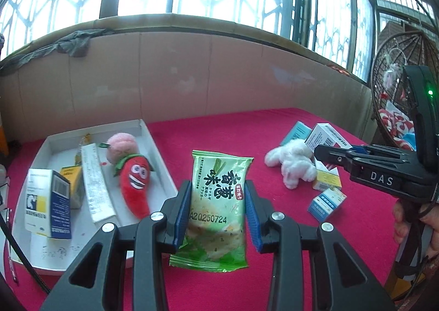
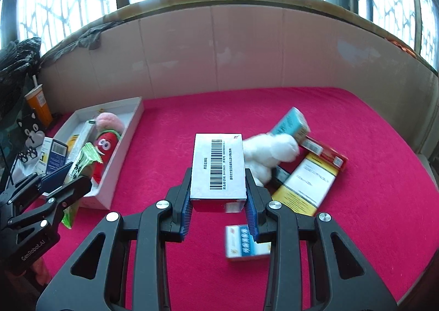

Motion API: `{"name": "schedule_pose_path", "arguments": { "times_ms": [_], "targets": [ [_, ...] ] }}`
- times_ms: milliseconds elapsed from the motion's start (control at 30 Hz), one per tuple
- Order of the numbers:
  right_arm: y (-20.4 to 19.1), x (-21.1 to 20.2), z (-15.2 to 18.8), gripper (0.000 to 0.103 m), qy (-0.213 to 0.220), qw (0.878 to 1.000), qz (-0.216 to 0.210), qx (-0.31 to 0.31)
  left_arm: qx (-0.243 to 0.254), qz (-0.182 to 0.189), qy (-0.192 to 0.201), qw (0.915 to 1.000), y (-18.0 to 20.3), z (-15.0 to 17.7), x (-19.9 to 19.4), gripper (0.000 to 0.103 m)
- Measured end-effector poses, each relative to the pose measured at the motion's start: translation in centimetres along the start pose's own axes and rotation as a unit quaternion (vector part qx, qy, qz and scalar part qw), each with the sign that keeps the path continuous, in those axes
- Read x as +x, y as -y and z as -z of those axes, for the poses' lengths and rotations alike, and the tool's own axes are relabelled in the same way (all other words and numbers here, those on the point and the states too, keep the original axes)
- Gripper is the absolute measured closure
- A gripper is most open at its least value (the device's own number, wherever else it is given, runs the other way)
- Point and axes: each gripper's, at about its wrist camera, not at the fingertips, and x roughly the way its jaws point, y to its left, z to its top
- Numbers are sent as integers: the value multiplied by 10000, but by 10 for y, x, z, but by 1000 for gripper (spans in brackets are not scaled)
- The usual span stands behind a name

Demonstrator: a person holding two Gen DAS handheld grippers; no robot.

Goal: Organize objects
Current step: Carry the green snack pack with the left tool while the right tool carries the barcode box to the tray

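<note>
Cracker packet (image 1: 216, 206) sits clamped between left gripper (image 1: 218, 211) jaws above tablecloth (image 1: 274, 130).

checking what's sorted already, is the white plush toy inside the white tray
No, the white plush toy lies on the red cloth among loose boxes, well apart from the white tray.

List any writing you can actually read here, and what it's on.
"A20250724": green snack packet
"DAS": right gripper
"GenRobot.AI": left gripper
Silver box: barcode, small print unreadable
Remaining boxes: print too small or blurred
</note>
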Motion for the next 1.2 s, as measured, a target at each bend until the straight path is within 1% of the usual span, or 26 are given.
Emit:
{"name": "schedule_pose_path", "arguments": {
  "times_ms": [167, 367, 567, 733, 900, 1033, 1200],
  "targets": [
    [-29, -3, -11, 71, 157, 9992, -173, -328, -210, -194, 101, 9995, -21, -6, -8, 66],
    [-57, -3, -19, 71, 195, 9978, -369, -511, -432, -376, 150, 9982, -43, -10, -12, 66],
    [-81, 3, -25, 71, 179, 9963, -510, -674, -522, -452, 175, 9975, -55, -11, -15, 66],
    [-103, 11, -29, 71, 96, 9947, -696, -757, -550, -578, 179, 9966, -66, -15, -16, 66],
    [-124, 23, -33, 71, -31, 9926, -853, -863, -612, -673, 247, 9955, -84, -29, -23, 66],
    [-137, 29, -38, 71, -81, 9914, -979, -867, -586, -846, 207, 9945, -100, -39, -23, 66],
    [-152, 36, -45, 71, -186, 9893, -1136, -901, -658, -917, 84, 9936, -121, -49, -20, 66]
  ]
}}
